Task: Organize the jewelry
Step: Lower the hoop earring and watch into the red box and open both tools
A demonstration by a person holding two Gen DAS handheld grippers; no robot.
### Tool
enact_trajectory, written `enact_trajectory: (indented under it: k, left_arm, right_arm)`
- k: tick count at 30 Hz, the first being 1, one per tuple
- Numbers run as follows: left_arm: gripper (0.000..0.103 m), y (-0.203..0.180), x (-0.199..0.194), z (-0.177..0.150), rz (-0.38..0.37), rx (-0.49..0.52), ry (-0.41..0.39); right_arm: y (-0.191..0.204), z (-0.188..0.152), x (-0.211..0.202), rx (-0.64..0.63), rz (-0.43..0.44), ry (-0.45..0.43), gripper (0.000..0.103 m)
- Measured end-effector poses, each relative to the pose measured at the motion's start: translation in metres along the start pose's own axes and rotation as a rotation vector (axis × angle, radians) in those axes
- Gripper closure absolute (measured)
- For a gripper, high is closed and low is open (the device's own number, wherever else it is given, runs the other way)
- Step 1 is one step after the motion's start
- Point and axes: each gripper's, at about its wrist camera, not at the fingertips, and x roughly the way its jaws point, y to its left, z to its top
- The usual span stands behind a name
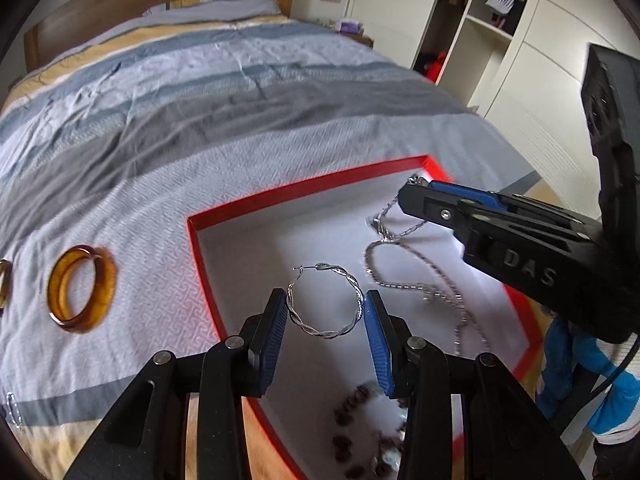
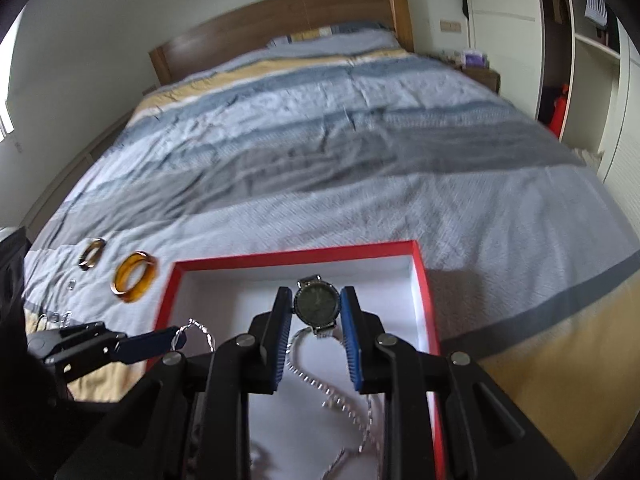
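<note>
My left gripper is shut on a silver twisted hoop earring, with the pads pressing on its two sides above the red box and its white floor. My right gripper is shut on a watch with a dark round face, also over the box. It shows from the side in the left wrist view, where a thin silver chain hangs from its tip. A silver necklace and a bracelet of dark beads lie in the box.
The box rests on a striped bedspread. Left of it lie an amber bangle, a second darker ring and a small silver piece. A wooden headboard stands at the far end and a white wardrobe on the right.
</note>
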Motion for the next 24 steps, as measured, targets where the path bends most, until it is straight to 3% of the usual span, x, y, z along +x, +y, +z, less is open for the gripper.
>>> enact_trajectory:
  k: [10, 20, 24]
  left_arm:
    - [0.064, -0.004, 0.023, -0.008, 0.019, 0.048, 0.032]
    - [0.063, -0.004, 0.026, -0.009, 0.040, 0.085, 0.033]
    - [0.056, -0.007, 0.025, -0.009, 0.025, 0.102, 0.043]
  right_arm:
    - [-0.003, -0.005, 0.039, -0.003, -0.063, 0.128, 0.080]
    - [-0.004, -0.004, 0.041, 0.003, -0.064, 0.148, 0.079]
    - [-0.003, -0.004, 0.040, -0.002, -0.075, 0.156, 0.079]
